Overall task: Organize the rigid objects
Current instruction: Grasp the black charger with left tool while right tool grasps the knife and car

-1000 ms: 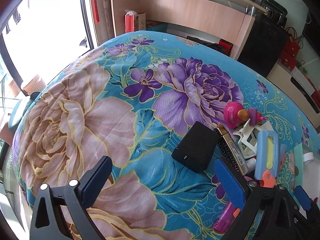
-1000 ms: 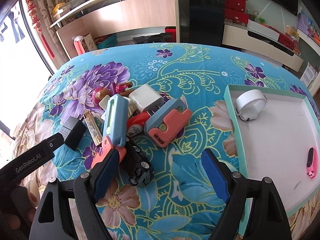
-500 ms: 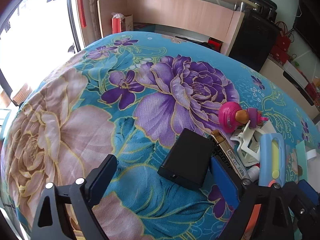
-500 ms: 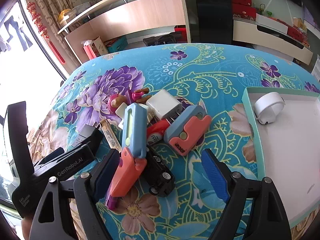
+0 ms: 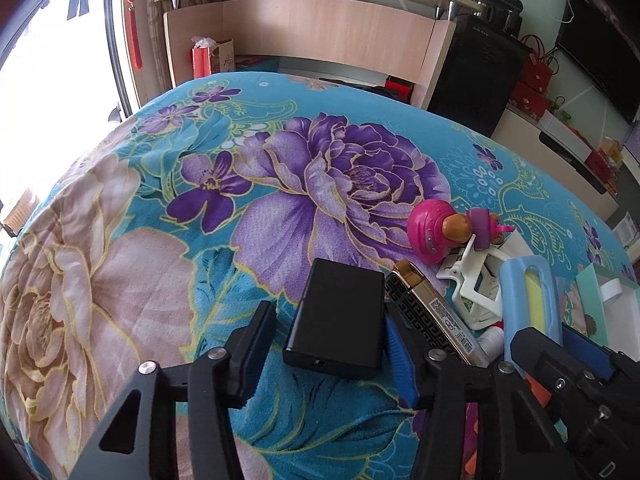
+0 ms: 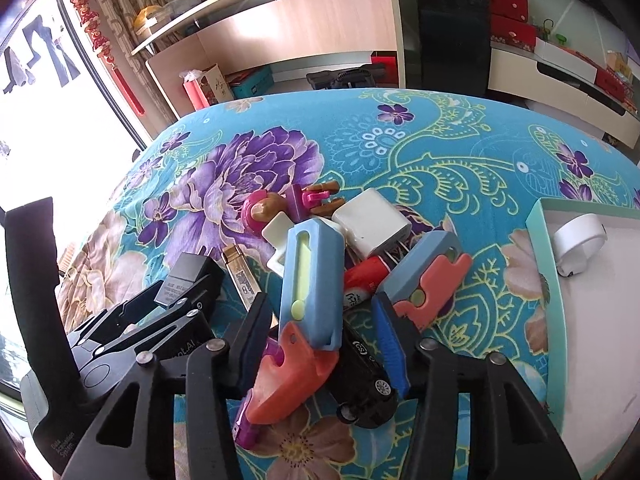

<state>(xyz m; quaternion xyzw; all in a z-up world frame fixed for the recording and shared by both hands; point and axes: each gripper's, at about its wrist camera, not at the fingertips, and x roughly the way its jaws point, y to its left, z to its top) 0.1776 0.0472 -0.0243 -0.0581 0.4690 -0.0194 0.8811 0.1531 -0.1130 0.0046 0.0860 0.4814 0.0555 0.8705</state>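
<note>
Left gripper [image 5: 326,338] jaws closing around black rectangular plastic box [image 5: 338,320], left pad apart. Right gripper [image 6: 320,336] jaws closing around blue-and-coral plastic utility knife [image 6: 308,300] and black toy car [image 6: 366,380]; contact unclear.

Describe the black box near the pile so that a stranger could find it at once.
On the floral cloth, look at the pile's left edge, below the big purple flower. The black box lies flat there between the closing left gripper fingers, beside a gold patterned bar. It is the only plain matte black rectangular block.

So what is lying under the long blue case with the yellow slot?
Under the blue case lie an orange plastic piece and a black toy car, with a white clip at its far end. Anything deeper is covered.
</note>
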